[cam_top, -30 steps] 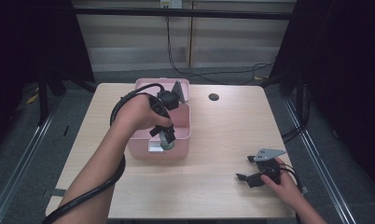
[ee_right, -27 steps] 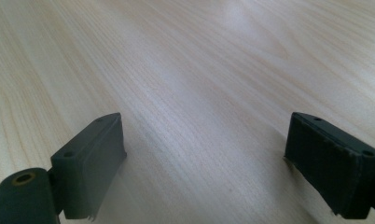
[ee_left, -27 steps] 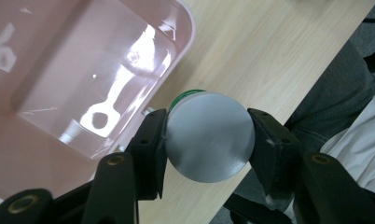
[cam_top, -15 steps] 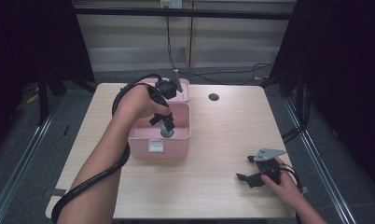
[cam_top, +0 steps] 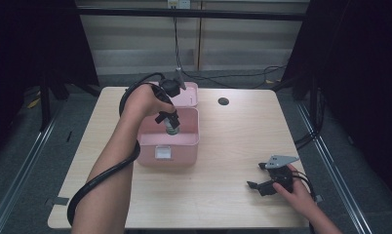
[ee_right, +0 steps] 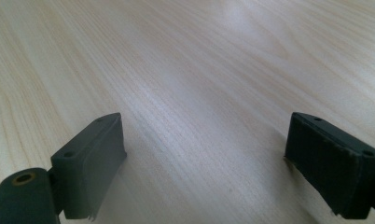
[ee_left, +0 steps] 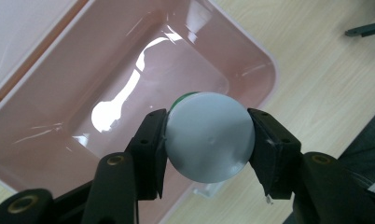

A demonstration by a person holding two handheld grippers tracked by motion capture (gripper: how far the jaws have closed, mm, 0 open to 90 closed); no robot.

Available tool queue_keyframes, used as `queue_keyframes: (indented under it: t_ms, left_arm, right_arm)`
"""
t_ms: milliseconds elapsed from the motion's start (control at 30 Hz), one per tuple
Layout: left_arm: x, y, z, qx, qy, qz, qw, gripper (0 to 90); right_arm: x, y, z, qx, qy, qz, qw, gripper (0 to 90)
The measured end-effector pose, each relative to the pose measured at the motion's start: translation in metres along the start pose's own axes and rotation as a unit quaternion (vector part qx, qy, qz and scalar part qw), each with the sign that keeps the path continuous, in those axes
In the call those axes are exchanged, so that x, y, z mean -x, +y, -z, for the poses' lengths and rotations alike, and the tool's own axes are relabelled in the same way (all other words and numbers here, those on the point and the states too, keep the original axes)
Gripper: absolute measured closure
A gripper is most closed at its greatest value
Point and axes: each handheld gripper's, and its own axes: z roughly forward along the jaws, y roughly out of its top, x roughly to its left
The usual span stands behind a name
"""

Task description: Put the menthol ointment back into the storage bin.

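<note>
The left gripper (ee_left: 206, 140) has its two black jaws pinched on the white cap of a small bottle (ee_left: 209, 135), a rim of green showing behind the cap; the bottle hangs over the open pink bin (ee_left: 59, 93), above its bare glossy floor; from the high view the bottle (cam_top: 171, 126) sits inside the bin's (cam_top: 184, 156) far half, and the pink lid (cam_top: 190, 92) lies just behind it; well apart, near the table's (cam_top: 223, 146) front right corner, the right gripper (cam_top: 255, 185) rests low with jaws spread wide, nothing between them; a dark round hole (cam_top: 224, 101) marks the far tabletop.
</note>
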Motion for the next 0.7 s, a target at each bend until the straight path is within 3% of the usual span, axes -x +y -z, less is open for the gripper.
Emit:
queue_keyframes:
  t_ms: [167,467,700]
  left_arm:
    - [-0.006,0.002,-0.009,0.006,-0.001,0.010,0.9999,50.4]
    - [-0.010,0.008,-0.032,-0.006,-0.003,0.010,0.9999,50.4]
    - [-0.010,0.014,-0.047,-0.011,0.000,0.000,0.9999,50.4]
  right_arm:
    - [0.000,0.000,0.000,0.000,0.000,0.000,1.0000,11.1]
    - [0.000,0.000,0.000,0.001,0.000,-0.001,1.0000,11.1]
    - [0.000,0.000,0.000,0.001,0.000,-0.001,1.0000,11.1]
